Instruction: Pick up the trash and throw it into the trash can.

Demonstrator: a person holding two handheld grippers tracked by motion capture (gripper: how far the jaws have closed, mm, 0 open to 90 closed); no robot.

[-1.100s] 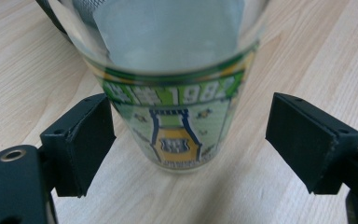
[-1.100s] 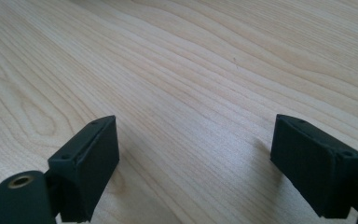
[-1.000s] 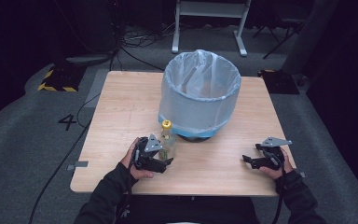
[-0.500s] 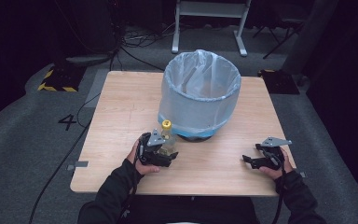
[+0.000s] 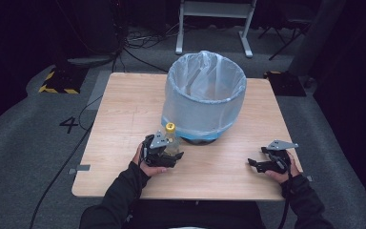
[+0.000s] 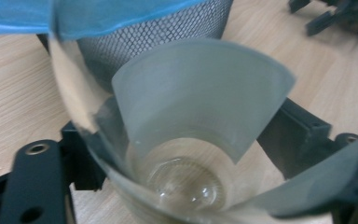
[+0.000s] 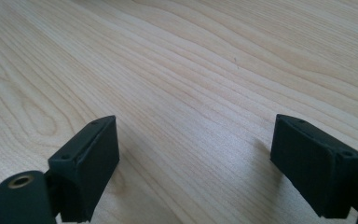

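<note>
In the high view, the left gripper (image 5: 167,153) holds a small clear bottle (image 5: 170,143) upright near the front edge of the tabletop (image 5: 124,114), left of centre, just in front of the bin (image 5: 205,95); the grip sits on the bottle body below the yellow cap (image 5: 170,127), which judging by the layout leaves the top free for carrying the bottle up and over the bin rim. The bin stands mid-table, lined with a pale blue bag (image 5: 190,86) folded over its rim, so its open mouth is reachable from the person's side. The right gripper (image 5: 259,164) rests low near the front right corner of the tabletop, well apart from the bottle and bin, apparently parked out of the working path. In the left gripper view, the bottle (image 6: 186,149) sits between the two black jaws, which press on either side of it; the wall is transparent and colourless, a pale label panel wraps part of it, and the rounded base shows a ribbed ring with a small amount of clear content or none, which cannot be told. Behind it the bin's dark mesh wall (image 6: 168,32) and the bag's blue edge (image 6: 74,16) stand close. In the right gripper view, the jaws stand wide apart with nothing between them, above bare wood grain (image 7: 191,70)
</note>
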